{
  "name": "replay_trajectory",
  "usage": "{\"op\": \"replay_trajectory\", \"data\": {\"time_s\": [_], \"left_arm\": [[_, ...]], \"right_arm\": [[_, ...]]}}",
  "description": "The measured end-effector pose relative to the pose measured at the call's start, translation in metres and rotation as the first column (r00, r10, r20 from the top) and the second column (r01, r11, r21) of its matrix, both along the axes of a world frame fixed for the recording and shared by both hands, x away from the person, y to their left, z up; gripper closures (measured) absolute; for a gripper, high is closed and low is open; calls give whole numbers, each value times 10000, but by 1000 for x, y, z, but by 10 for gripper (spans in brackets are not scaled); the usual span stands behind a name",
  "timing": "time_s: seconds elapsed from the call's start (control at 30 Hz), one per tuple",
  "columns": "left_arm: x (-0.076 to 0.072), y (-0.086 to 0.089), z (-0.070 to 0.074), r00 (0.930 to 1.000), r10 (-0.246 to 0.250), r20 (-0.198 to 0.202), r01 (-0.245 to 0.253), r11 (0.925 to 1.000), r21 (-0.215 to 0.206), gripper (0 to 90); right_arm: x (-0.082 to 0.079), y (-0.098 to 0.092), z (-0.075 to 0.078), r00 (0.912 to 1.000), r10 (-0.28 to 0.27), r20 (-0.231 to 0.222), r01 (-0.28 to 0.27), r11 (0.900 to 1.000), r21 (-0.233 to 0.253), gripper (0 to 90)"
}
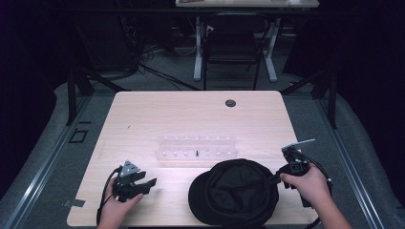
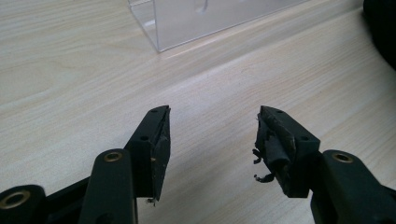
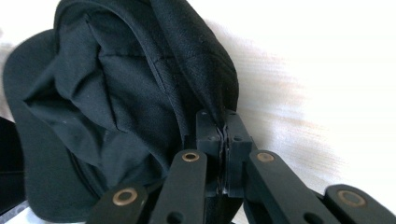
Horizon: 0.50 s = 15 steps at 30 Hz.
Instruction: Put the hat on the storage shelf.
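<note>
Your clear rack (image 2: 205,21) is cut off by the top edge of the left gripper view, so you get just one corner of it, and the black cap (image 2: 380,28) is a sliver at the right edge. The small dark thing in the rack (image 1: 196,153) (high view) is too tiny to identify. Behind your right gripper (image 3: 223,130), the table (image 3: 327,70) washes out to white.

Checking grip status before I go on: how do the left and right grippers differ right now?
The left gripper has its jaws spread apart and holds nothing; the right gripper is clamped shut on the black cap's edge. The left sits over bare table, apart from the cap; the right touches it. Both are hand-held near the table's front edge.
</note>
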<state>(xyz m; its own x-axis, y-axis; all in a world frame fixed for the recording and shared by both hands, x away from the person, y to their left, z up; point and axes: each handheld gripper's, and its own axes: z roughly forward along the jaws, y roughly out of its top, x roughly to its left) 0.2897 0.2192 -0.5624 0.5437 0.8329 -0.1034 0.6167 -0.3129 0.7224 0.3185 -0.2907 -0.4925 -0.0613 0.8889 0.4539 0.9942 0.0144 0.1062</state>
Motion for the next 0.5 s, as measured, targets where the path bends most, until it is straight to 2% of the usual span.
{"op": "replay_trajectory", "data": {"time_s": [0.03, 0.13, 0.17, 0.23, 0.27, 0.3, 0.37, 0.47, 0.5], "left_arm": [[0, 0, 0, 10000, 4, 1, -4, 10000, -1, 450], [0, 0, 0, 10000, 8, -1, -8, 10000, -6, 450], [0, 0, 0, 10000, 6, -1, -6, 10000, 4, 450], [0, 0, 0, 10000, 8, 0, -8, 10000, 4, 450], [0, 0, 0, 10000, 10, 0, -10, 10000, 3, 450], [0, 0, 0, 10000, 27, 28, -27, 10000, -13, 450], [0, 0, 0, 10000, 10, 2, -10, 10000, 0, 450], [0, 0, 0, 10000, 12, -14, -12, 10000, -12, 450], [0, 0, -1, 10000, 7, -20, -7, 10000, -19, 450]], "right_arm": [[1, 0, 5, 9996, 266, -66, -267, 9995, -161, 880], [1, 5, 12, 9997, 173, 185, -166, 9991, -390, 881], [2, 4, 16, 9987, 502, 55, -498, 9973, -541, 880], [1, 10, 21, 9995, 166, 279, -150, 9982, -578, 880], [3, 10, 27, 9981, 591, 152, -579, 9959, -698, 880], [1, 12, 27, 9989, 227, 410, -201, 9978, -625, 881], [2, 13, 36, 9981, 524, 330, -500, 9964, -692, 880], [1, 17, 43, 9982, 269, 541, -232, 9974, -689, 880], [1, 17, 46, 9980, 353, 530, -314, 9969, -716, 880]]}}
